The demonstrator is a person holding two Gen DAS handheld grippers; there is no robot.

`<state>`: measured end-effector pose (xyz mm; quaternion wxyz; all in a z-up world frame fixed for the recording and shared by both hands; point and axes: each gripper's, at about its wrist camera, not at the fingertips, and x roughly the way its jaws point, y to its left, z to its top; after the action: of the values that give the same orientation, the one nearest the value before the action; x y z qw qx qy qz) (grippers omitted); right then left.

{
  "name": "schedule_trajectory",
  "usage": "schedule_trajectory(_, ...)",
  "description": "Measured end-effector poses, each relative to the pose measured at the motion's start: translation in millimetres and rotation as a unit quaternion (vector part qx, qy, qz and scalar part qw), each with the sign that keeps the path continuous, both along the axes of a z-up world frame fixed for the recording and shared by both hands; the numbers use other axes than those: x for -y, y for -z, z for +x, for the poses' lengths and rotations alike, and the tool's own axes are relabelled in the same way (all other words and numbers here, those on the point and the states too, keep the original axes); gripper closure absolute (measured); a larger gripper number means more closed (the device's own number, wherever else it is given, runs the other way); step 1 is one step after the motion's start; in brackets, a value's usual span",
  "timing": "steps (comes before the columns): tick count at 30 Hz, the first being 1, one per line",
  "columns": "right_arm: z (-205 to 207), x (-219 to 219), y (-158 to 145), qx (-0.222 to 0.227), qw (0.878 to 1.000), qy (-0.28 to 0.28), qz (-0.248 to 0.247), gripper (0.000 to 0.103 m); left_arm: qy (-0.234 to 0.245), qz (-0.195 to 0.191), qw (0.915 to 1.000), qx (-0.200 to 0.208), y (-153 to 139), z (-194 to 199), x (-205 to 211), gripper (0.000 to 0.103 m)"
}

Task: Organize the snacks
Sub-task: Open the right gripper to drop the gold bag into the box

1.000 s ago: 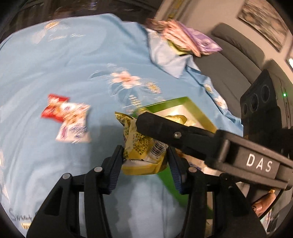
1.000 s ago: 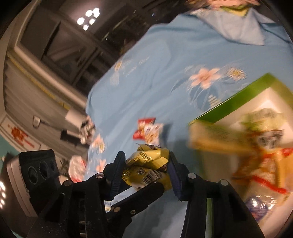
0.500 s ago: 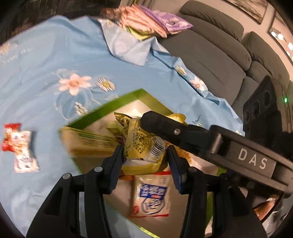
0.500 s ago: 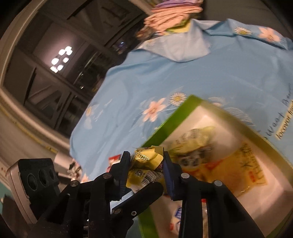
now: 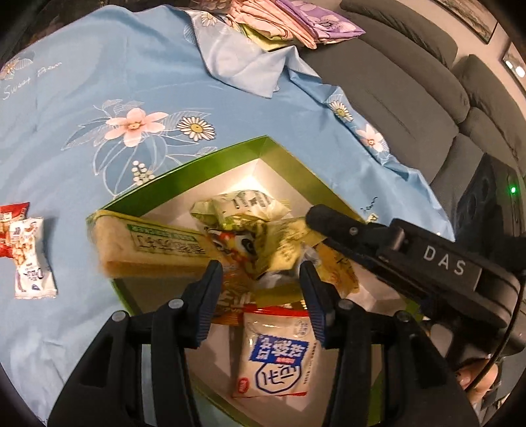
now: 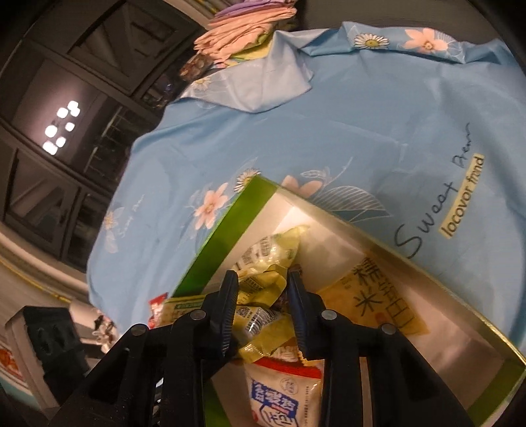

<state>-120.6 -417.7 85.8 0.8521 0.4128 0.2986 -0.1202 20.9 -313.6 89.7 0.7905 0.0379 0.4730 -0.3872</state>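
An open green box [image 5: 184,174] lies on the blue flowered cloth [image 5: 98,82] and holds several snack packs. Over it hangs a crumpled yellow snack pack [image 5: 273,253], blurred, with my left gripper [image 5: 258,272] shut on it. In the right wrist view the same kind of yellow pack [image 6: 259,295] fills the gap of my right gripper [image 6: 261,282], whose jaws are closing on it. One right finger [image 5: 355,233] reaches in from the right. Below lie a white and blue pack [image 5: 279,354] and a long green-yellow bar [image 5: 154,249] leaning on the box's rim [image 6: 217,243].
A red pack and a white pack [image 5: 26,249] lie on the cloth left of the box. Folded pink and purple cloths [image 5: 289,19] are stacked at the far edge. A grey sofa [image 5: 411,82] runs along the right. A flat yellow pack [image 6: 371,295] lies inside the box.
Both grippers have carried the yellow pack from above the bare cloth to above the green box. The right jaws have drawn closer together around it.
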Motion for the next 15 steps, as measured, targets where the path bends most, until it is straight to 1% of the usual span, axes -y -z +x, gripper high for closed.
schedule_trajectory(4,-0.6,0.1,-0.6,-0.005,1.000,0.002,-0.006,0.069,-0.002,0.010,0.9998,0.014,-3.3,-4.7,-7.6,0.050)
schedule_trajectory(7,-0.5,-5.2,-7.5,-0.007,1.000,0.002,-0.024,0.069,-0.010,0.017,0.9994,0.027,-7.3,-8.9,-22.4,0.046)
schedule_trajectory(10,-0.3,-14.8,-17.0,-0.009,0.998,0.002,-0.058,0.069,-0.028,0.027,0.9984,0.041,-14.2,-13.1,-45.5,0.036)
schedule_trajectory(12,-0.9,-22.1,-22.7,-0.010,0.998,-0.014,-0.066,0.067,-0.044,0.038,0.9970,0.051,-18.7,-15.3,-63.6,0.029)
schedule_trajectory(13,-2.0,-25.9,-26.0,-0.005,0.997,-0.021,-0.071,0.065,-0.054,0.045,0.9959,0.056,-21.4,-16.0,-76.8,0.027)
schedule_trajectory(15,-4.2,-34.1,-33.8,0.011,0.996,-0.033,-0.085,0.055,-0.078,0.054,0.9937,0.059,-26.8,-15.7,-104.1,0.024)
